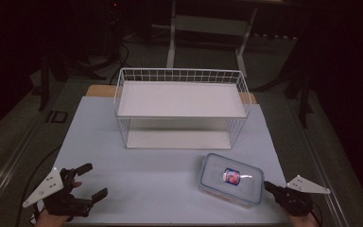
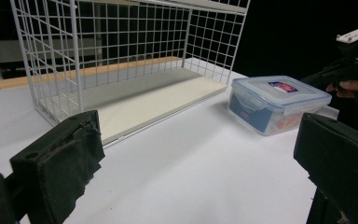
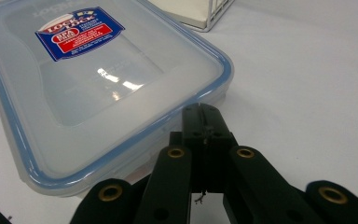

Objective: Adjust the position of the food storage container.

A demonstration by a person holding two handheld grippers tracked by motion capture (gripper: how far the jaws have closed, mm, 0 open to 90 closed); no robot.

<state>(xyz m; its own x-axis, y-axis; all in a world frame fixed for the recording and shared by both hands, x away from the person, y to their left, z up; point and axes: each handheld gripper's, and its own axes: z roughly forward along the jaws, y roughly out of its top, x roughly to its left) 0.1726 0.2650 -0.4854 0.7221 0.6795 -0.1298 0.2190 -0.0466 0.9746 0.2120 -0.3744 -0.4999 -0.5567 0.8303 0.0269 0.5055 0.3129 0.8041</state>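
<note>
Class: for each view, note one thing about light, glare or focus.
High view: table lit, surroundings dark. Left gripper view: near jaws soft, rack sharp. Right gripper view: glare spots on the box lid; label readable.

From my seat, the white table [image 1: 137,170] lies bare across its near left and middle, giving my left gripper [image 1: 90,182] free passage. The wire shelf rack [image 1: 182,106] blocks the far middle; strips of table stay open on either side of it. At the near right, the lidded plastic food container [image 1: 230,178] sits right before my right gripper [image 1: 267,186], barring its way forward.
</note>
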